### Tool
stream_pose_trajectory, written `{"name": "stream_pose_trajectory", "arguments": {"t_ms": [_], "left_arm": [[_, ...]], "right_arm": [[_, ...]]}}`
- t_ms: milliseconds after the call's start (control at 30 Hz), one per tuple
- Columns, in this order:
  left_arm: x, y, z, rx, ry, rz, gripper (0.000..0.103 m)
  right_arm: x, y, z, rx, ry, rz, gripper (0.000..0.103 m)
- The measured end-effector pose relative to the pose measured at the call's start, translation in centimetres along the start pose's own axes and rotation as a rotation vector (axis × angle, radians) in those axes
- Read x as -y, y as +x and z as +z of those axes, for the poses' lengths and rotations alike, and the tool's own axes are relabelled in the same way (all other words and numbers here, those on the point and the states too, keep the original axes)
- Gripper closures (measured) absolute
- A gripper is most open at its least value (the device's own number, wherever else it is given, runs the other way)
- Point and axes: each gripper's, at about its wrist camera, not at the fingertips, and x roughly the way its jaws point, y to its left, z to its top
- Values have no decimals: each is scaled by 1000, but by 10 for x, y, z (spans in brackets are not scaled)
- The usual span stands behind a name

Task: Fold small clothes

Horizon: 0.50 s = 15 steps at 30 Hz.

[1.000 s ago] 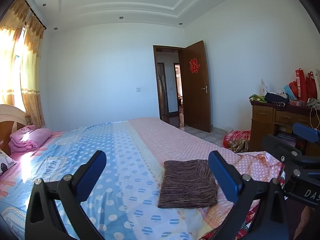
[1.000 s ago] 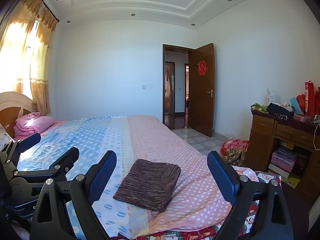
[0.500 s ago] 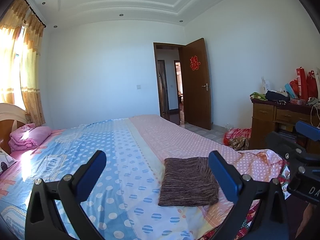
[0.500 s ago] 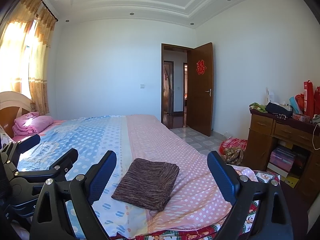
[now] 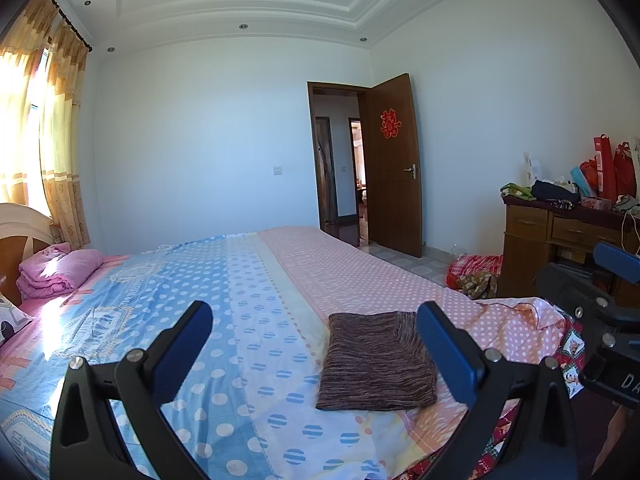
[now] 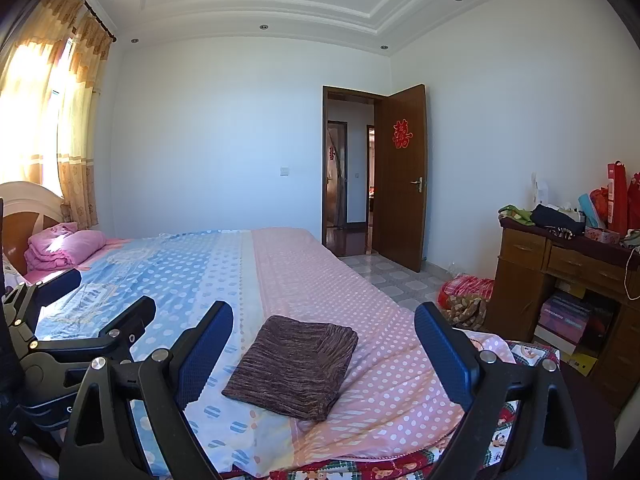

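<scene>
A brown striped knit garment (image 5: 376, 360) (image 6: 296, 364) lies folded into a neat rectangle on the bed, near its foot end. My left gripper (image 5: 314, 330) hovers above the bed, open, with nothing between its blue fingers; the garment sits just inside its right finger. My right gripper (image 6: 324, 332) is also open and empty, held back from the garment, which lies flat between its fingers in the right wrist view. Each gripper shows at the edge of the other's view: right gripper (image 5: 600, 296), left gripper (image 6: 80, 320).
The bed (image 5: 192, 292) has a blue and pink dotted sheet. A folded pink blanket (image 5: 56, 270) lies by the headboard. A wooden dresser (image 6: 560, 272) cluttered with bags stands at right, a red bundle (image 6: 464, 296) on the floor beside it. An open brown door (image 6: 404, 180) is behind.
Both grippers have eased back and up slightly; the folded garment stays where it lay. Both stay open.
</scene>
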Motion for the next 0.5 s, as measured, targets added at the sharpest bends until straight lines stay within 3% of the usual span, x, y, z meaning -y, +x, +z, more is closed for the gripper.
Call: {"name": "stream_pose_trajectory", "arguments": {"t_ms": [500], "left_arm": [[1, 0, -2, 3, 7, 2, 0]], "right_arm": [[1, 1, -2, -2, -3, 1, 10]]}}
